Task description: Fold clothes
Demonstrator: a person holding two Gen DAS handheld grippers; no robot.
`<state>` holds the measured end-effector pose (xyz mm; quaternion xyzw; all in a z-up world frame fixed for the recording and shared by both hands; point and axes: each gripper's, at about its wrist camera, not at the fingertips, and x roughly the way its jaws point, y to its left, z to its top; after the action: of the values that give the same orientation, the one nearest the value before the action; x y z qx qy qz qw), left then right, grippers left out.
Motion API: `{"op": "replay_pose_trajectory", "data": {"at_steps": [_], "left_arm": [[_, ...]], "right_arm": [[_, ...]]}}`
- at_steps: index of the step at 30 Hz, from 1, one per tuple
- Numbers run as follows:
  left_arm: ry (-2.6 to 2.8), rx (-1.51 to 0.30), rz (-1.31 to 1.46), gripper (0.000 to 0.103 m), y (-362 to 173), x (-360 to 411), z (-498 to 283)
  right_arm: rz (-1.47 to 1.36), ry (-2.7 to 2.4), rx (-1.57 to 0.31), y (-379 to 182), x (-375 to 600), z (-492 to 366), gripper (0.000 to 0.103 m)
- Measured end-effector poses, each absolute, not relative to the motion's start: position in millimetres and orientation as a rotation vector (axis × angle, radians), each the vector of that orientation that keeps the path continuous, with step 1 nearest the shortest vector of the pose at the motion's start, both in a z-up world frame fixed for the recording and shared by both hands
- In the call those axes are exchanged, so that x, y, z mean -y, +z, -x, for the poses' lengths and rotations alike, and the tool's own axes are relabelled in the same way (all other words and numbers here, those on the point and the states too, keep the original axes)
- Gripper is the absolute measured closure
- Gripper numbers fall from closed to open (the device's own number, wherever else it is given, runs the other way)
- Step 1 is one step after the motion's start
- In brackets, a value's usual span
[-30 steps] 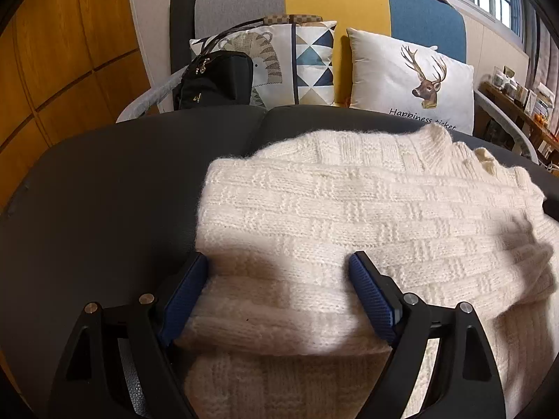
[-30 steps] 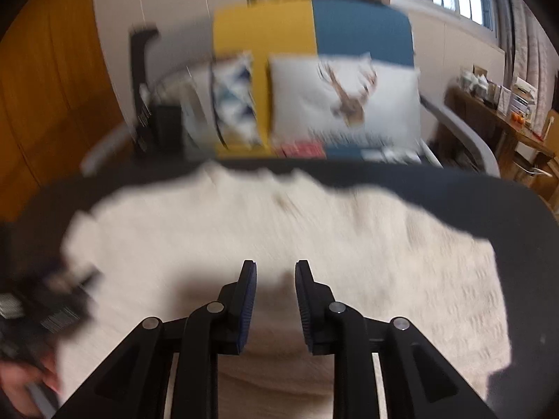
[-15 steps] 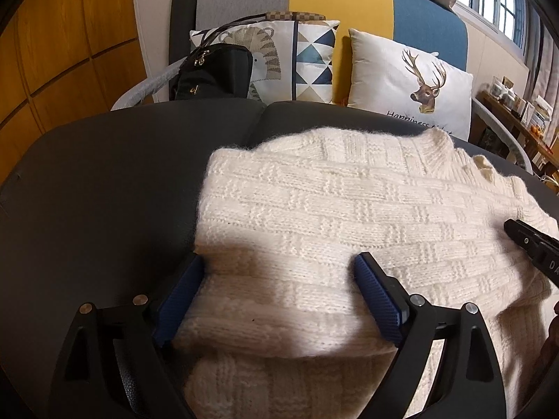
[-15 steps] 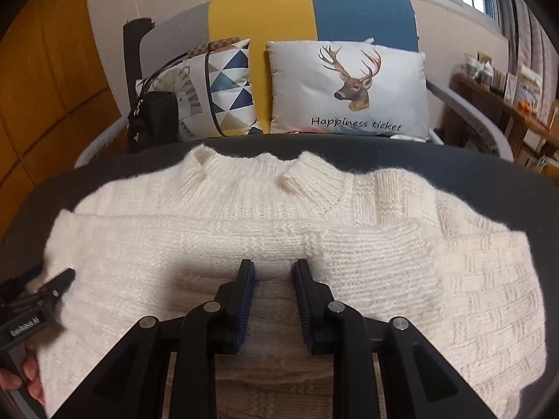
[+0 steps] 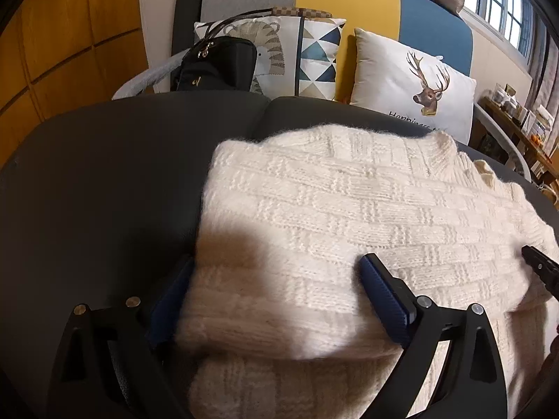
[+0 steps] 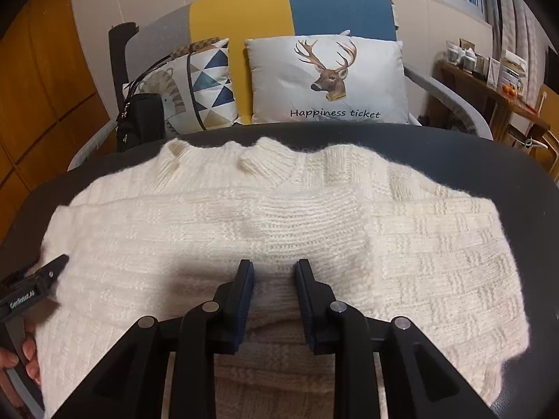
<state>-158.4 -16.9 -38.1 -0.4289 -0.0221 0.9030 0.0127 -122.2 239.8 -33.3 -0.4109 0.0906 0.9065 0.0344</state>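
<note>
A cream knitted sweater (image 5: 349, 202) lies on the dark grey table (image 5: 104, 192), collar at the far edge and a sleeve folded across its body. My left gripper (image 5: 276, 262) is low over the sweater's left folded edge. Its jaws are opening wide, with the thick fold between them and the pads not squeezing it. In the right wrist view the sweater (image 6: 314, 216) fills the table (image 6: 524, 174). My right gripper (image 6: 274, 264) is at the middle of the near side, its narrow jaws shut on a ribbed bunch of knit. A hand (image 6: 24, 352) carries the left gripper at the left edge.
Behind the table stands a grey, yellow and blue sofa (image 6: 290, 7) with a deer cushion (image 6: 328, 80), a patterned cushion (image 5: 307, 56) and a black bag (image 5: 216, 66). A wooden shelf with small items (image 6: 489, 66) is at the right. Bare table lies left of the sweater.
The left jaws have spread a little wider around the fold. The right gripper has sunk closer to the sweater, still pinching the knit, and its tip now shows at the left view's right edge.
</note>
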Motion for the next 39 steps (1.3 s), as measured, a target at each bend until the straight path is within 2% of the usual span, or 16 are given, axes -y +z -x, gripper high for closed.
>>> {"op": "replay_pose_trajectory", "data": {"at_steps": [3,5,8,13,18,23,28,34,36,39], "left_arm": [[2.812,0.075,1.344,0.006,-37.6,17.1,158.3],[2.814,0.07,1.344,0.006,-36.3,16.3,157.5],[2.81,0.069,1.31,0.006,-23.6,13.3,146.6],[2.771,0.095,1.152,0.006,-1.6,-1.1,96.2],[2.682,-0.149,1.261,0.006,-25.8,-27.3,81.6],[2.68,-0.199,1.302,0.003,-34.3,-31.6,87.9],[2.68,-0.203,1.294,0.003,-33.2,-32.8,88.7],[2.649,-0.147,1.178,0.003,-9.8,-27.7,64.8],[2.647,-0.214,1.153,0.003,-8.8,-33.2,53.4],[2.66,-0.443,1.162,0.003,-23.4,-46.4,41.9]], "right_arm": [[1.296,2.798,-0.312,-29.9,-243.6,120.4,0.079],[1.258,2.806,-0.447,-20.8,-251.6,102.0,0.078],[1.226,2.833,-0.488,-14.7,-251.2,75.8,0.077],[1.317,2.833,-0.374,-21.8,-236.0,50.6,0.077],[1.39,2.819,-0.295,-40.8,-222.2,50.9,0.077],[1.381,2.814,-0.187,-45.8,-223.7,58.7,0.077],[1.366,2.834,-0.289,-48.7,-238.6,60.6,0.076],[1.319,2.855,-0.517,-31.3,-250.1,22.3,0.075],[1.357,2.853,-0.494,-31.9,-243.2,6.6,0.075],[1.364,2.851,-0.317,-37.9,-230.8,-5.2,0.075]]}}
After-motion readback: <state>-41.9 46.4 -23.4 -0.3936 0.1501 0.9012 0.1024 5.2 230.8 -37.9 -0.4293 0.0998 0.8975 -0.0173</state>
